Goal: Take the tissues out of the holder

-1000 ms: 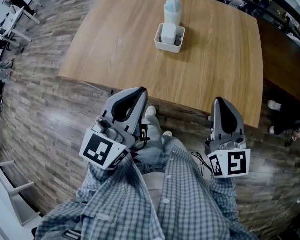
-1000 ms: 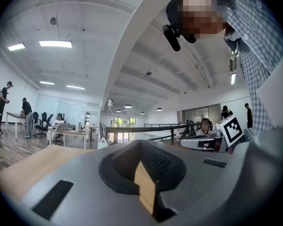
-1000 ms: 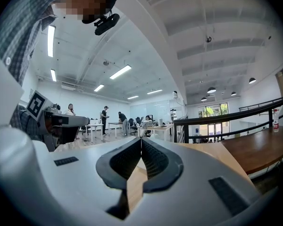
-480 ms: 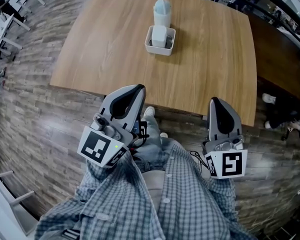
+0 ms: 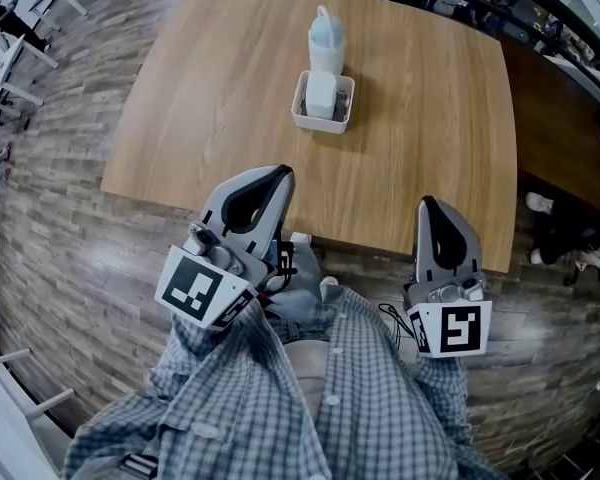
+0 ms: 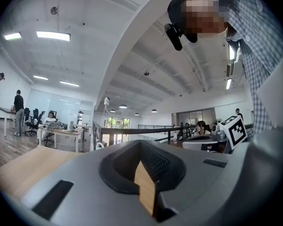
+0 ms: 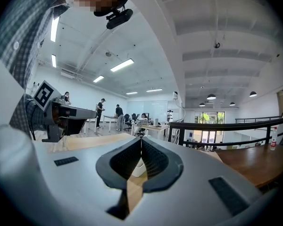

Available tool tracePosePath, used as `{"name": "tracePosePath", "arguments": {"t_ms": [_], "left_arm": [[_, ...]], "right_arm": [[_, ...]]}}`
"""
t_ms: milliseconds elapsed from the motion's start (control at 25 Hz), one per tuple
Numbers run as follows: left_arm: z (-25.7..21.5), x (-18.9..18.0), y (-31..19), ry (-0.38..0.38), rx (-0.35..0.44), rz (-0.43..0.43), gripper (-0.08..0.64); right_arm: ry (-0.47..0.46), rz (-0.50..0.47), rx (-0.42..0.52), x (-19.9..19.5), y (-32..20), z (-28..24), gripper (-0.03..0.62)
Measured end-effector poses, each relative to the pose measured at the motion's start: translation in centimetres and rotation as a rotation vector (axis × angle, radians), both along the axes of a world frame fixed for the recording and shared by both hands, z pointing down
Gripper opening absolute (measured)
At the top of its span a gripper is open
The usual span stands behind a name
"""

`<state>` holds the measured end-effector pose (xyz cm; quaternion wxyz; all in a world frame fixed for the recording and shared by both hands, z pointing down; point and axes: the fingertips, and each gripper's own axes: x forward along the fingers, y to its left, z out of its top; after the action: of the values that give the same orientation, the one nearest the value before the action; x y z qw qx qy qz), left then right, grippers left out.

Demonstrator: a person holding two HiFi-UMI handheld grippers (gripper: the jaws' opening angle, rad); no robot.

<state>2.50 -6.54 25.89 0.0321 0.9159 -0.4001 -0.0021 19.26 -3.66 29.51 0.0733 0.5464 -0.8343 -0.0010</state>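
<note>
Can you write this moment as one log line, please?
stage: reach not begun | left gripper: shut, empty | right gripper: shut, empty | tissues: in holder, on table

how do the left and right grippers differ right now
The left gripper leans toward the right, with the left marker cube turned cornerwise; the right gripper points straight ahead, with the right marker cube square to the head view. The left gripper looks larger there than the right gripper. Both are shut, empty and short of the white tray.
</note>
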Motion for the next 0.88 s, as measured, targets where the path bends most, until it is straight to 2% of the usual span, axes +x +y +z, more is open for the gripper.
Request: {"name": "tracePosePath", "arguments": {"t_ms": [200, 600, 880], "left_arm": [[0.2, -0.6, -2.5, -0.007, -0.012, 0.017, 0.006], [0.8, -2.3, -7.5, -0.01, -0.037, 0.045, 0.006], [0.5, -4.7, -10.4, 0.014, -0.033, 0.052, 0.006]], "right_arm": [[-0.026, 0.023, 0.0, -0.6, -2.5, -0.3, 0.011], [0.055, 0.047, -0.039, -2.5, -6.6, 0.6, 0.011], [0.051, 0.063, -0.046, -5.1, -9.4, 0.3, 0.011]]}}
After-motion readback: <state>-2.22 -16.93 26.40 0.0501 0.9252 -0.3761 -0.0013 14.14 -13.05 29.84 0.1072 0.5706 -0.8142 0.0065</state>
